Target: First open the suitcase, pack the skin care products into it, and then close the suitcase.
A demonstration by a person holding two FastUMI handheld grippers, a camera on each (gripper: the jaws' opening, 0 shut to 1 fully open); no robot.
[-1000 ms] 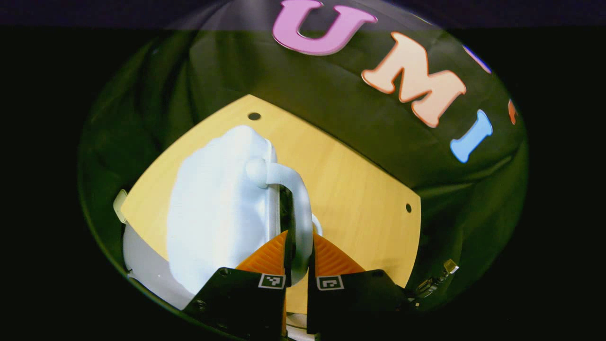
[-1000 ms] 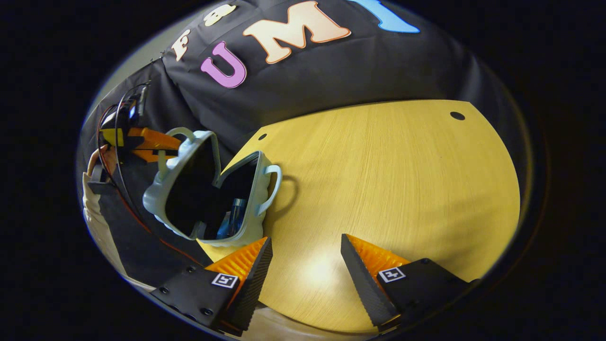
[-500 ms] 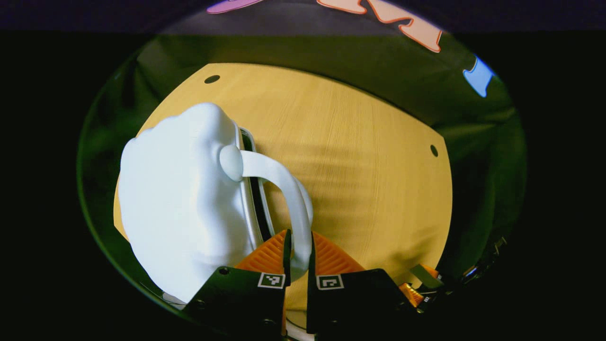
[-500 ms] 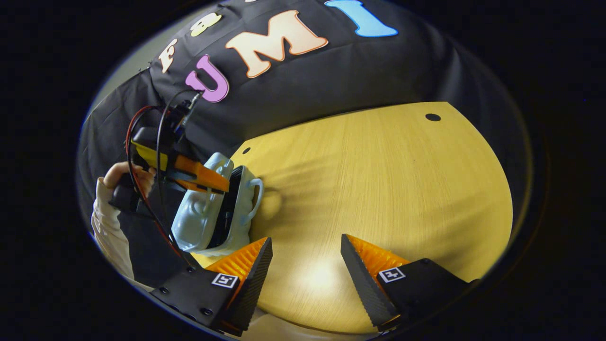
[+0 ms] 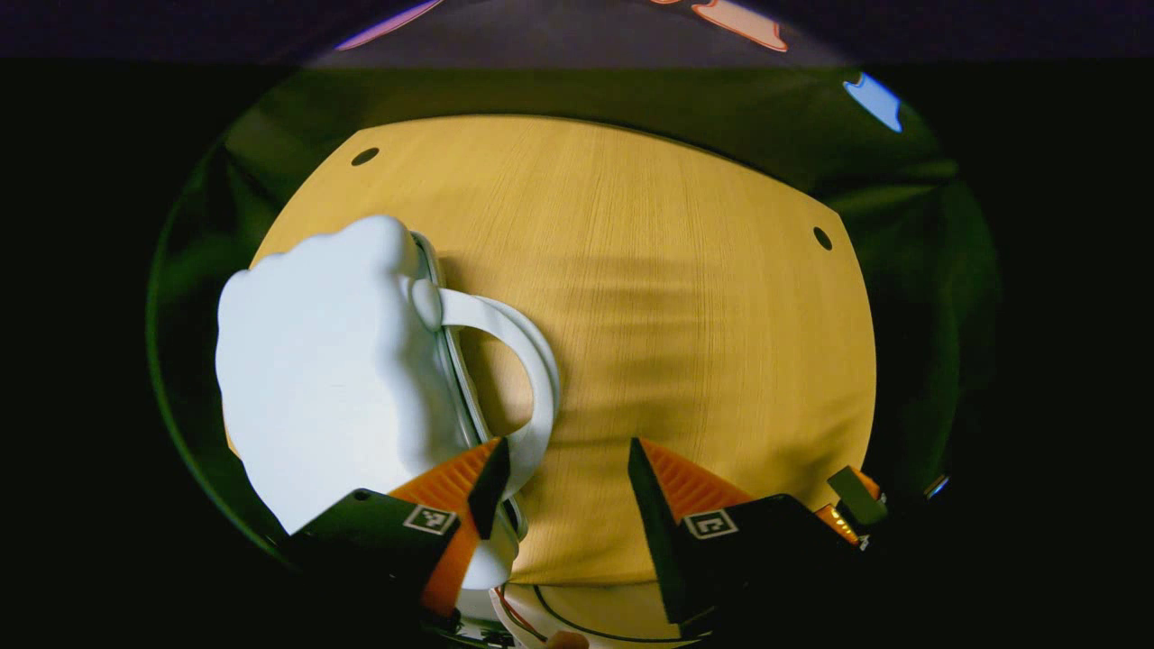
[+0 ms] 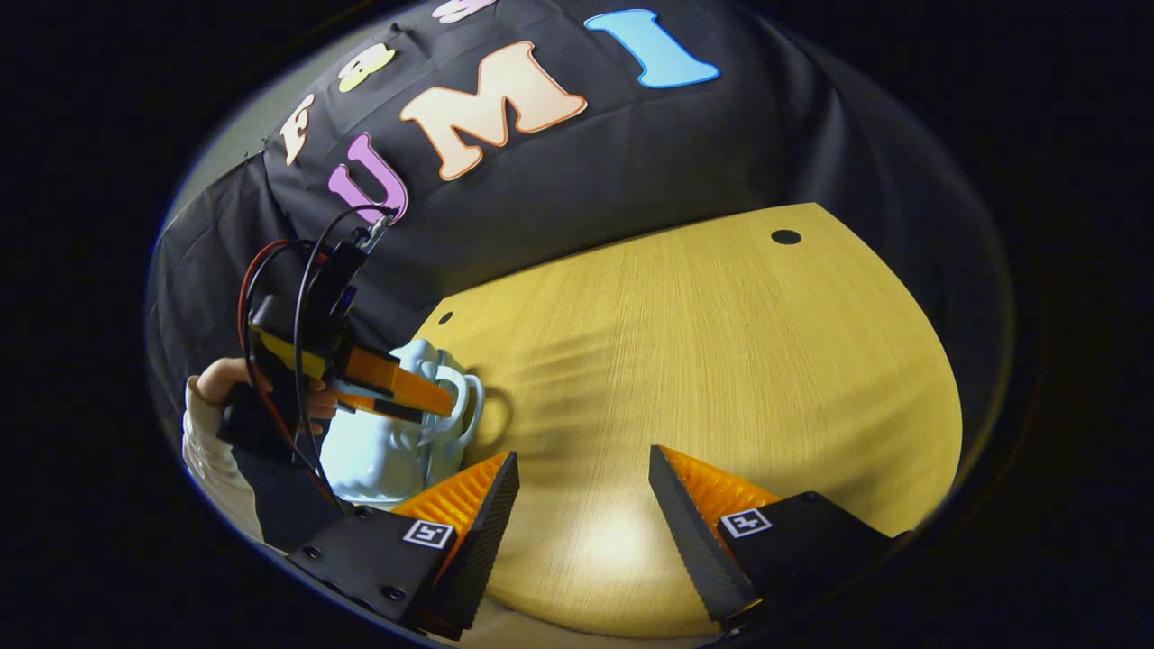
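Near the left edge of the wooden table [image 5: 685, 297], toward its far left corner with the small hole, the pale blue suitcase [image 5: 325, 388] lies shut, its two shells together and the seam between them only a thin line. Its contents are hidden, and in the left gripper view its near end is cut off behind the gripper's own finger. Its long axis runs roughly from the table's near edge toward the far edge, and its looped handle [image 5: 527, 379] points right, toward the middle of the table. The left gripper [image 5: 563, 478] hovers with its jaws spread wide, holding nothing, one finger just over the handle's near end; whether it touches is hard to tell. In the right gripper view a hand [image 6: 221, 383] holds that gripper over the suitcase [image 6: 379, 451]. The right gripper [image 6: 584, 505] hangs wide open and empty above the table's near edge.
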